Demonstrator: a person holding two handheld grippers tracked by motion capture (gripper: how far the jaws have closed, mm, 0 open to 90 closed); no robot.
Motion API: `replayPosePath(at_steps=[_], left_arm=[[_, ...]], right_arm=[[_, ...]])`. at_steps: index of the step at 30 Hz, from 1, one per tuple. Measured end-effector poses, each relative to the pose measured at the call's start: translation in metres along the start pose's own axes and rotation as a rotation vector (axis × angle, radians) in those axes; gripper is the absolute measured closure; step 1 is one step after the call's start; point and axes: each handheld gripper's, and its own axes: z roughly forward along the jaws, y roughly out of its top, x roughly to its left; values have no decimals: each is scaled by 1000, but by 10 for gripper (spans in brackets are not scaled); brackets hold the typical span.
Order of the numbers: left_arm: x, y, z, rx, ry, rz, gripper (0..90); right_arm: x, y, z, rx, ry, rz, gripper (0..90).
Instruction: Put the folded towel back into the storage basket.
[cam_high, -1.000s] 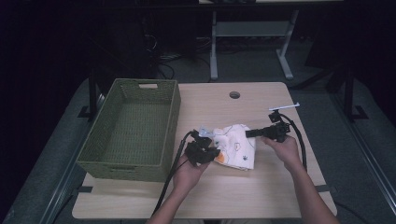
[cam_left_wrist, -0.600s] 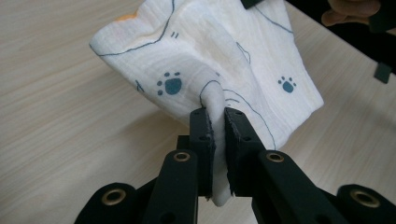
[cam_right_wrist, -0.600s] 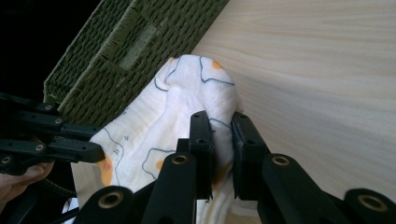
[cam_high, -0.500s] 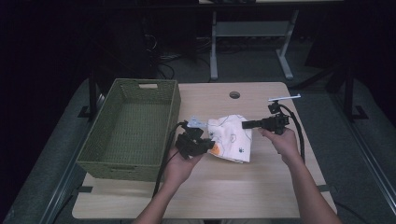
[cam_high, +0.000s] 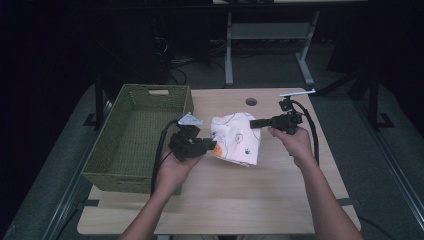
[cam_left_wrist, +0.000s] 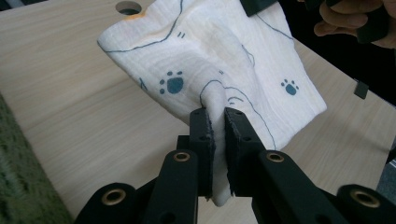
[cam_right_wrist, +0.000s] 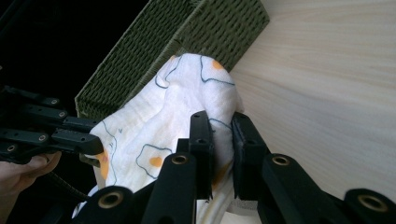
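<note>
A white cloth (cam_high: 235, 139) printed with fried eggs and paw prints hangs in the air between both grippers, over the middle of the wooden table (cam_high: 225, 200). My left gripper (cam_high: 212, 145) is shut on the cloth's left edge; in the left gripper view a fold of cloth (cam_left_wrist: 233, 60) is pinched between the jaws at the left gripper (cam_left_wrist: 217, 116). My right gripper (cam_high: 251, 123) is shut on the cloth's upper right edge. In the right gripper view the cloth (cam_right_wrist: 154, 121) bunches between the jaws of the right gripper (cam_right_wrist: 222, 121). The cloth sags between the two grips.
A green woven basket (cam_high: 105, 155) stands on the left side of the table, close to my left hand, and its wall (cam_right_wrist: 187, 42) lies behind the cloth. A round cable hole (cam_high: 251, 101) sits at the table's far edge. Dark floor and a desk frame lie beyond.
Both grippers have risen with the cloth, lifting it off the table. The cloth now hangs stretched between them instead of lying crumpled on the wood.
</note>
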Motion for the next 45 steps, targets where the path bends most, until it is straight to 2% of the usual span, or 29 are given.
replayPosePath(at_steps=[9,15,31,45], left_arm=[[15,3,-20,-14,-6,-3,826],[27,3,-36,-24,4,-8,826],[50,2,-73,-30,37,-10,826],[63,-3,-93,-32,69,-17,826]], right_arm=[[23,19,9,-5,4,-21,801],[41,34,21,0,5,-42,801],[71,56,51,15,28,-77,801],[93,69,74,38,34,-105,800]])
